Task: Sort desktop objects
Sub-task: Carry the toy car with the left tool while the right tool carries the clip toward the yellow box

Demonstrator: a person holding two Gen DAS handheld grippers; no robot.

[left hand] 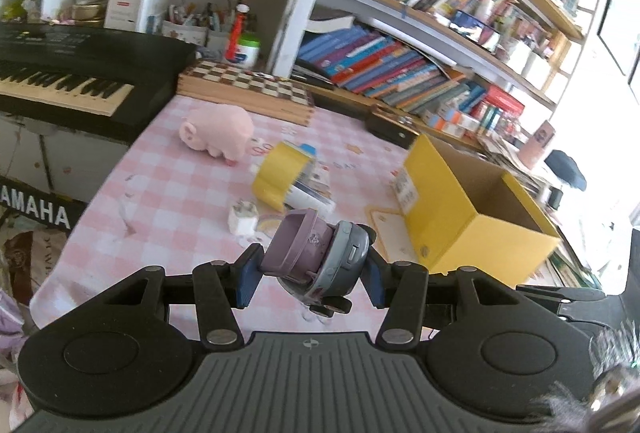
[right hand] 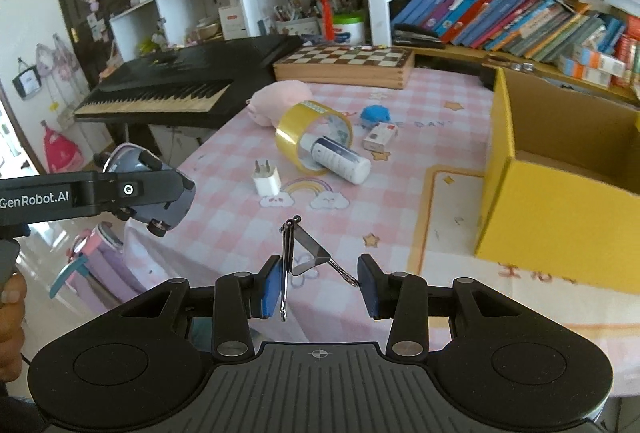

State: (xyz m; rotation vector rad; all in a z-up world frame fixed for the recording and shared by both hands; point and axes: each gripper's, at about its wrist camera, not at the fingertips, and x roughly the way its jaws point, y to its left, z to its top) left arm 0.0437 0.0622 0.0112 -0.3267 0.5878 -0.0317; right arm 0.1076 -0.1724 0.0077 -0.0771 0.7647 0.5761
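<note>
Clearly both tools are loaded: the left tool [left hand: 310,273] is clamped on a purple-and-grey toy car [left hand: 320,257], held up off the pink checked surface [left hand: 168,185], while the right tool [right hand: 320,283] has a metal nail clipper [right hand: 298,261] between its blue pads — its folded body lies against the left pad and its chain end touches the right one, so the hold looks loose. The open yellow box [right hand: 552,189] stands near on the right. To do this step well, the person should carry each item over the box rim before releasing, the clipper first since it may slip. A tape roll [right hand: 314,137], white bottle [right hand: 340,159], charger plug [right hand: 266,181] and pink plush pig [left hand: 218,131] lie on the surface — not yet sorted
</note>
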